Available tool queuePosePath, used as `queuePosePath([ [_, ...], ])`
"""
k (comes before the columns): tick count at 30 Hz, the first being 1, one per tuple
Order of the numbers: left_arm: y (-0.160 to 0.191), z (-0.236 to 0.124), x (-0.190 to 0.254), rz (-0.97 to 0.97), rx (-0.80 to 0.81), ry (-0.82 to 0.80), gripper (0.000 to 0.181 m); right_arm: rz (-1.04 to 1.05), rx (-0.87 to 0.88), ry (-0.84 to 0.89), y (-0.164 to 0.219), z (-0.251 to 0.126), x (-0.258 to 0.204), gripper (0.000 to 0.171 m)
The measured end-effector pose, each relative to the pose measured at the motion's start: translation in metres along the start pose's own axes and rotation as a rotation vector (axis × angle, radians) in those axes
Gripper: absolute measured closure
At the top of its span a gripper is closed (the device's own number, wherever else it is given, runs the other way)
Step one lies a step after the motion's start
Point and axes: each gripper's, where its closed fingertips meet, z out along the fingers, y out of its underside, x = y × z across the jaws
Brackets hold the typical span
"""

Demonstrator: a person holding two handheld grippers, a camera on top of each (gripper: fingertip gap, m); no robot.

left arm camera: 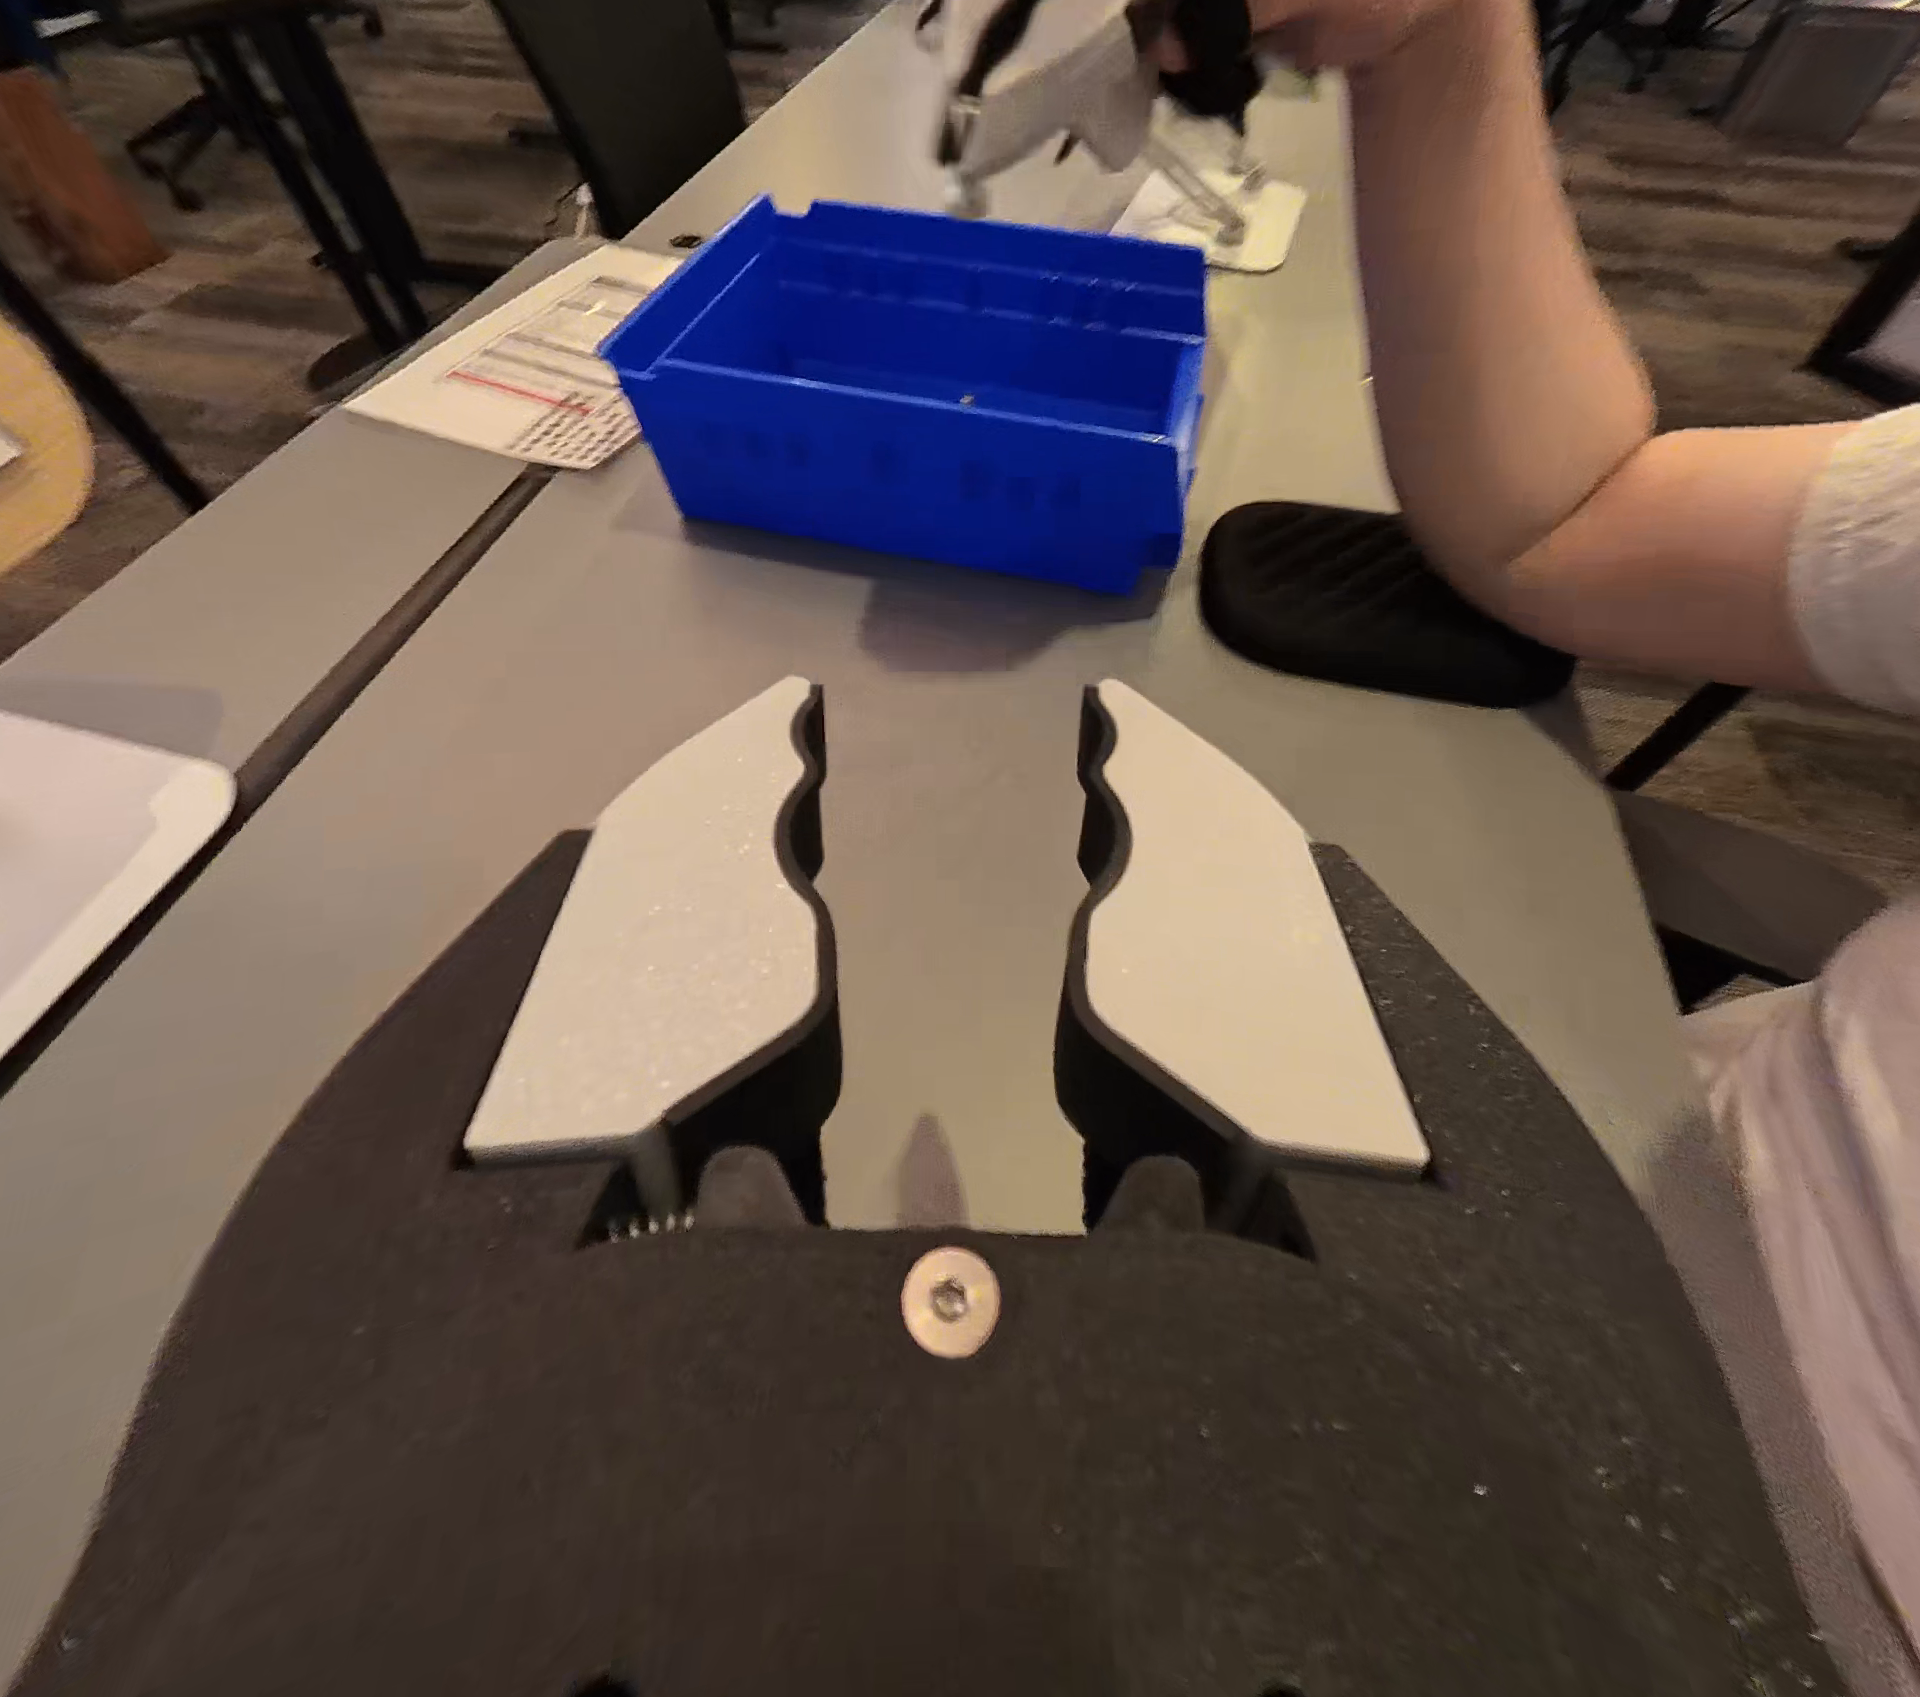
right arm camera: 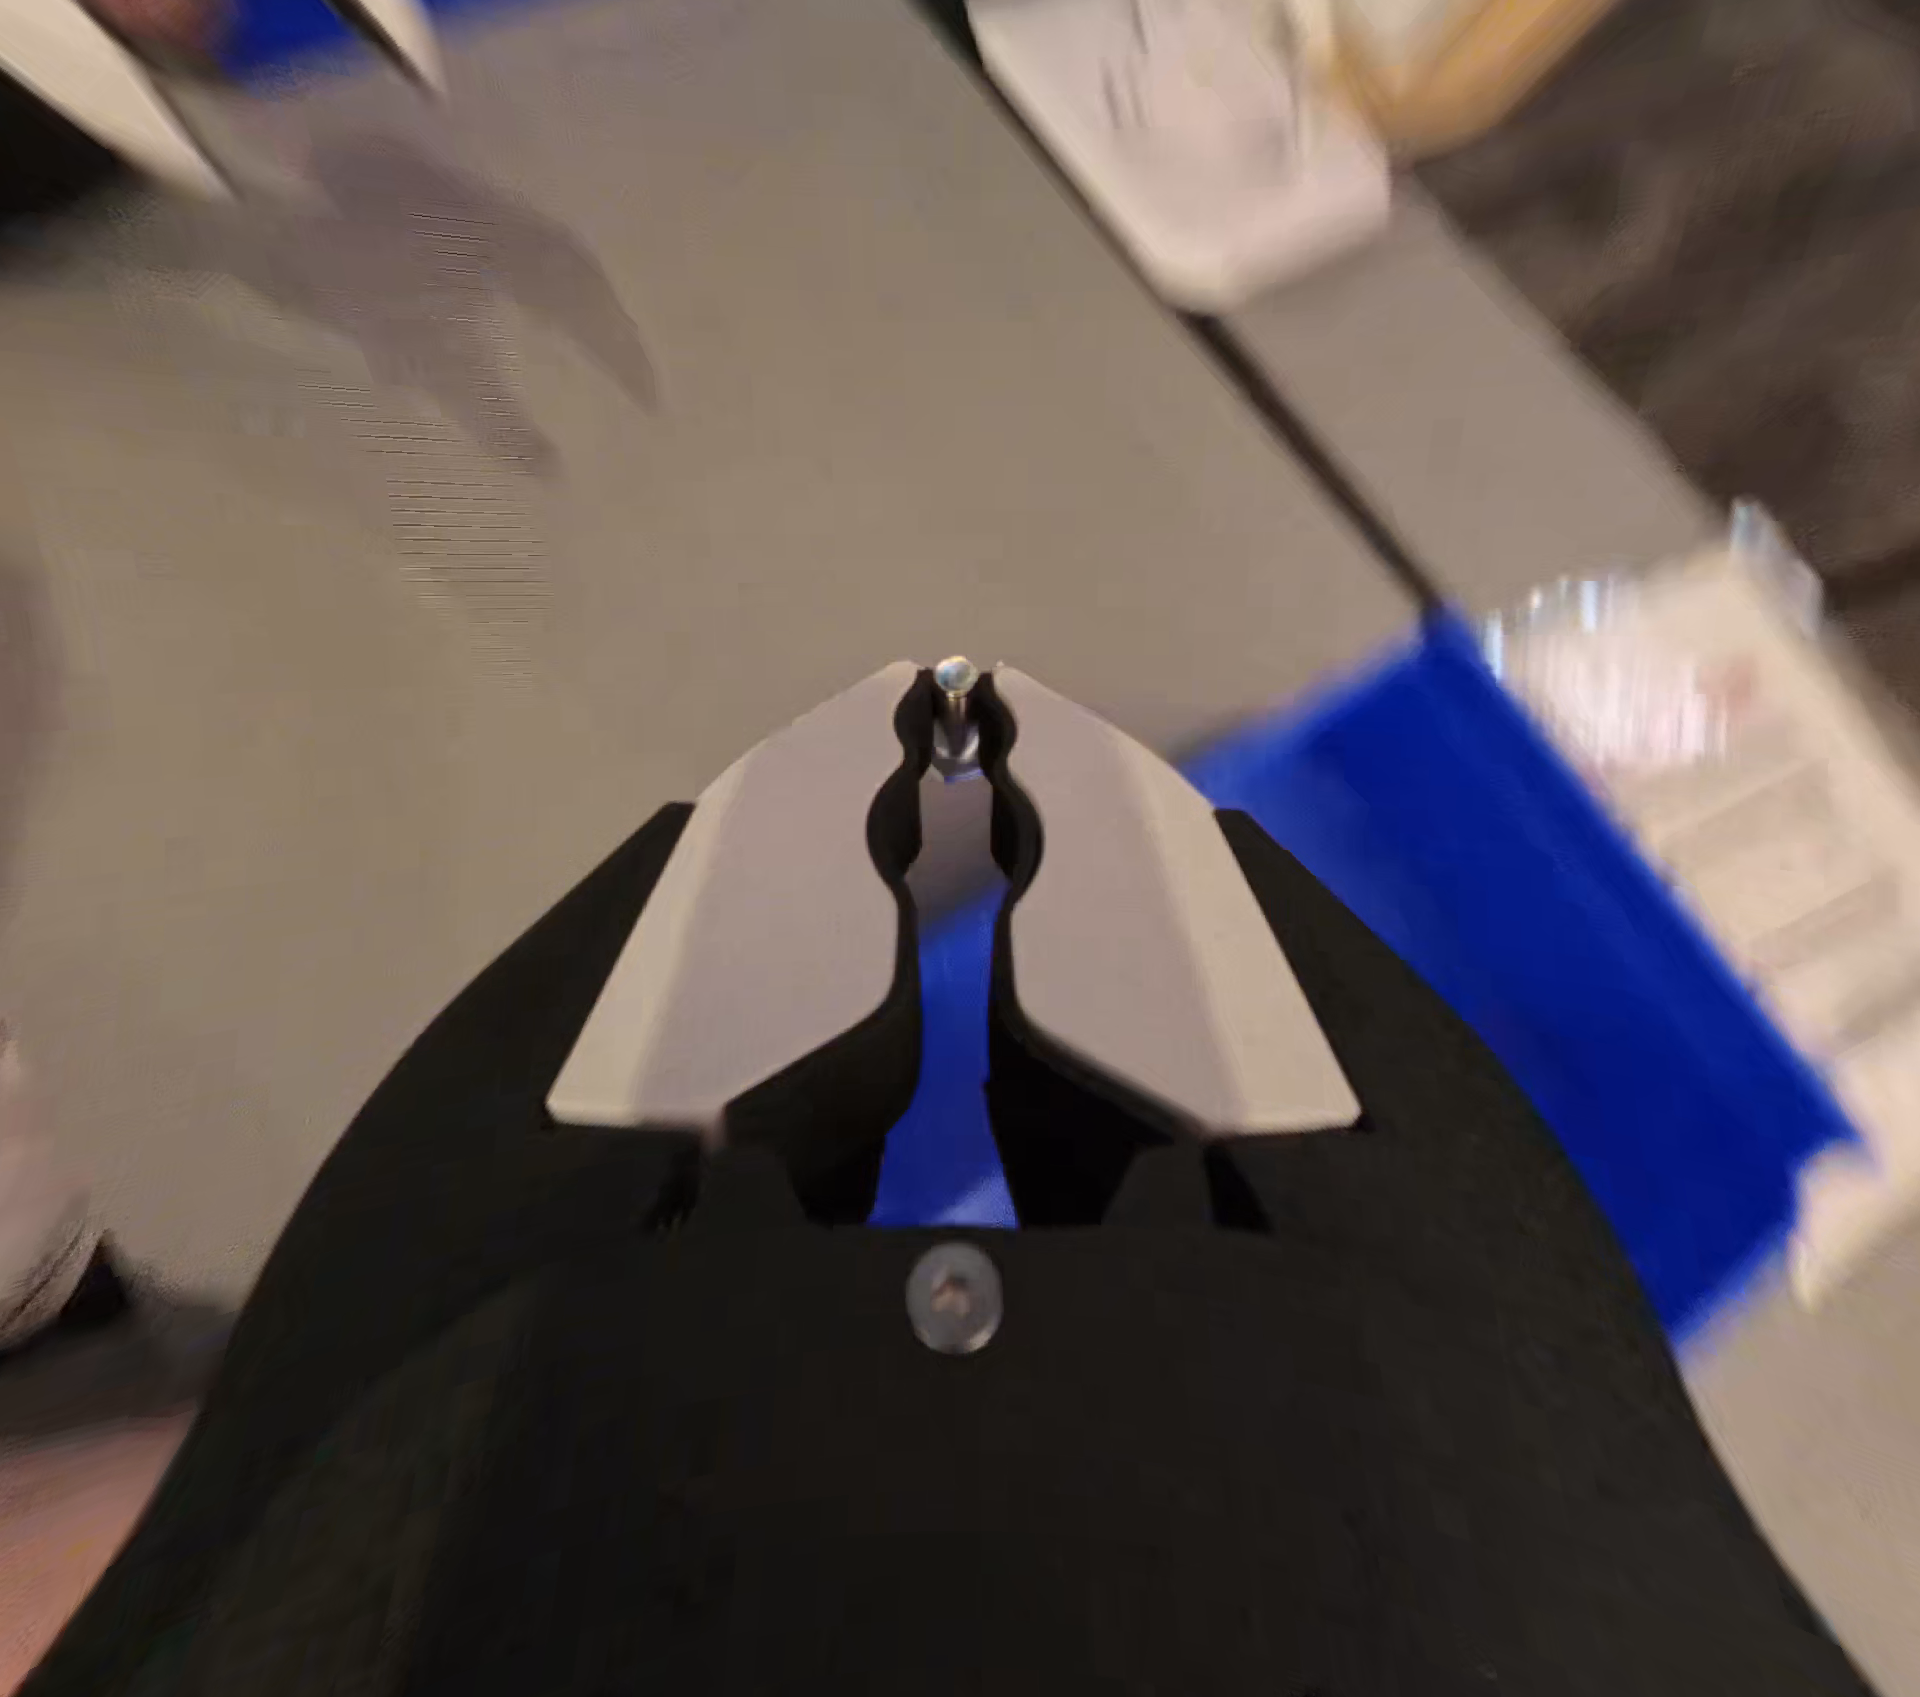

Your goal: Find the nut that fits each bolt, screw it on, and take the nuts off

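Your grey table [left arm camera: 499,774] holds a blue bin [left arm camera: 914,400] at frame centre, in an office room. Your left gripper [left arm camera: 951,702] is spread and empty; your right gripper [right arm camera: 954,679] is clamped on a small bolt [right arm camera: 954,691] at its tips.

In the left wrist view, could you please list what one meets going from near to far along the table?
Open left hand-held gripper → blue bin → right hand-held gripper, raised above the table and shut on a small bolt.

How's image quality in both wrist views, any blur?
Left wrist view: mostly sharp, blue bin and left gripper crisp; the raised right gripper is smeared. Right wrist view: background heavily motion-blurred; only the right gripper and its small bolt stay sharp.
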Motion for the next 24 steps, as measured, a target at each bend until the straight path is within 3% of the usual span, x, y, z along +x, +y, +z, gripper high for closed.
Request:
queuePosePath([
  [5,0.018,0.000,-0.023,-0.042,-0.091,-0.087,0.135,0.448,-0.580,0.128,0.177,-0.018,0.072,0.164],
  [9,0.035,-0.009,-0.060,-0.009,-0.180,-0.300,0.138,0.528,-0.717,0.026,0.225,0.000,0.075,0.164],
  [13,0.056,-0.031,-0.098,0.035,-0.340,-0.548,0.139,0.601,-0.805,0.056,0.245,0.008,0.082,0.157],
  [18,0.078,-0.071,-0.139,0.160,-0.580,-0.886,0.147,0.583,-0.730,0.085,0.232,0.014,0.091,0.148],
  [24,0.097,-0.085,-0.150,0.164,-0.722,-0.980,0.147,0.474,-0.620,0.215,0.193,0.010,0.106,0.148],
])
